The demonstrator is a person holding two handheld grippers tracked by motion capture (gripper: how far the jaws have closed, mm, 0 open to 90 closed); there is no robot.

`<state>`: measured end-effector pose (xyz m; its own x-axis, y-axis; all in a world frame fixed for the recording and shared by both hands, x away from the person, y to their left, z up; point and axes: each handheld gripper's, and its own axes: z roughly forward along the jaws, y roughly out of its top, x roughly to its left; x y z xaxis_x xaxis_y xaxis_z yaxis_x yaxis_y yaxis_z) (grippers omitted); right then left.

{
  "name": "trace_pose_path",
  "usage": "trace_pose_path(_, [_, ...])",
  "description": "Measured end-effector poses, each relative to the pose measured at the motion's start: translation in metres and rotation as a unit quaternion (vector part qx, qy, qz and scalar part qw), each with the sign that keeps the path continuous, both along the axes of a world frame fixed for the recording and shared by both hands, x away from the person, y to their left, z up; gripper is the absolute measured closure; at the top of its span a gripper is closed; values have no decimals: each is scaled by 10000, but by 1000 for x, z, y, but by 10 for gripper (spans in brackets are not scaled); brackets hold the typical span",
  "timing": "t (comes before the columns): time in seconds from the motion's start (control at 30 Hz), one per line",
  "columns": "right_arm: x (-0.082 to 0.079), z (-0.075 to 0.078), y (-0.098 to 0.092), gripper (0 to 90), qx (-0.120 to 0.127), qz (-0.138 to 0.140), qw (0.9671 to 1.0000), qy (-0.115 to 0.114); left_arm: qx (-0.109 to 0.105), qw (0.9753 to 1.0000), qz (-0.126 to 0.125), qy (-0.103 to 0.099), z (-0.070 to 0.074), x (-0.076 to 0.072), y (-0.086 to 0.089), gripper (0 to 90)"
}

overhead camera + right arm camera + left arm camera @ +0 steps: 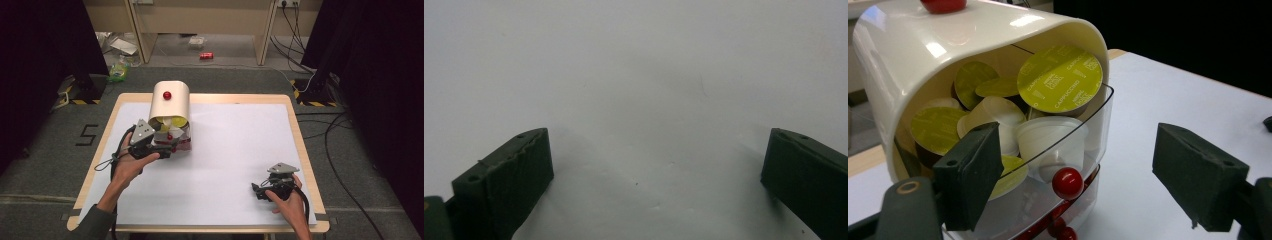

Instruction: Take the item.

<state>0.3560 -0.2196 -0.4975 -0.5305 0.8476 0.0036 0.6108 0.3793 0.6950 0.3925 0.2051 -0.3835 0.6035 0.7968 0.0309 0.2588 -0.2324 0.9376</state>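
A cream-white capsule holder (pixel 171 102) with a red knob (pixel 167 95) on top stands at the table's far left. Its clear drawer (pixel 1075 150) is slid out and holds several coffee capsules (pixel 1059 80) with yellow-green lids. A red ball knob (pixel 1067 182) sits on the drawer front. My left gripper (pixel 167 147) is open right at the drawer front, its jaws spread either side of the red knob without touching it. My right gripper (pixel 260 191) rests low over the white table cover (pixel 639 90) at the near right, open, with nothing between its jaws.
The table (pixel 240 98) has a wooden rim under the white cover. Beyond it on the floor lie a red can (pixel 206 55), a green bag (pixel 118 72) and cables (pixel 295 30). Dark curtains stand at both sides.
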Motion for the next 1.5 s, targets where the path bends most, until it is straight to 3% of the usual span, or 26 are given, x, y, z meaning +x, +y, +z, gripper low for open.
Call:
trace_pose_path(0.1, [0, 0, 0, 6, 1, -1, 10000, 0, -67, 9999, -30, 114, 2, 0, 2, 198])
trace_pose_path(0.2, [0, 0, 0, 7, 6, -5, 10000, 3, 119, 9999, -16, 101, 2, -2, 0, 198])
trace_pose_path(0.47, [0, 0, 0, 6, 4, -1, 10000, 5, 275, 9995, 43, 115, 3, -7, -4, 198])
trace_pose_path(0.93, [0, 0, 0, 7, -10, 16, 10000, -15, 161, 9996, -22, 221, 2, -26, -3, 198])
trace_pose_path(1.5, [0, 0, 0, 6, -10, 8, 10000, -9, 98, 9998, -26, 152, 1, -46, 0, 197])
